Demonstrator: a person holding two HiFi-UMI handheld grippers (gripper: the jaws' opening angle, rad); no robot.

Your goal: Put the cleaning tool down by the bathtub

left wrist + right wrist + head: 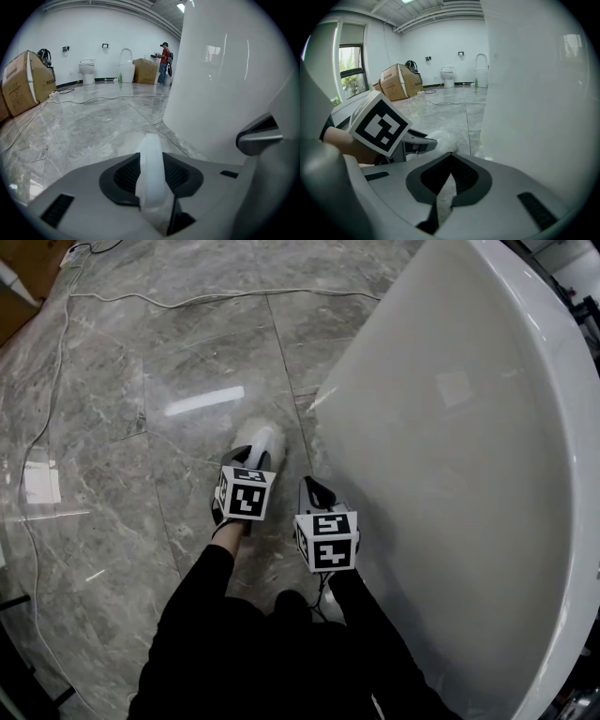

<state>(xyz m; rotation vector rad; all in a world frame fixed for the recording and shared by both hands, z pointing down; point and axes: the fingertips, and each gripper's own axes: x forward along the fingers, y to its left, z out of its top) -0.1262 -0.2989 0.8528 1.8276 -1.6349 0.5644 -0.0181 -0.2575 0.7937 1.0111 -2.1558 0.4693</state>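
Note:
The cleaning tool (262,439), white and soft-looking, rests on the grey marble floor close to the foot of the white bathtub (450,427). My left gripper (255,457) sits low over it. In the left gripper view the tool (150,178) stands between the jaws of the left gripper (152,161), and a dark gap shows beside it, so the jaws are open. My right gripper (317,491) hovers just to the right, next to the tub wall (534,93). In its own view the right gripper (450,157) has its tips together and holds nothing.
A white cable (187,301) runs across the floor at the back. A white slip (41,482) lies at the left. Far off stand cardboard boxes (23,82), a toilet (86,70) and a person (164,63).

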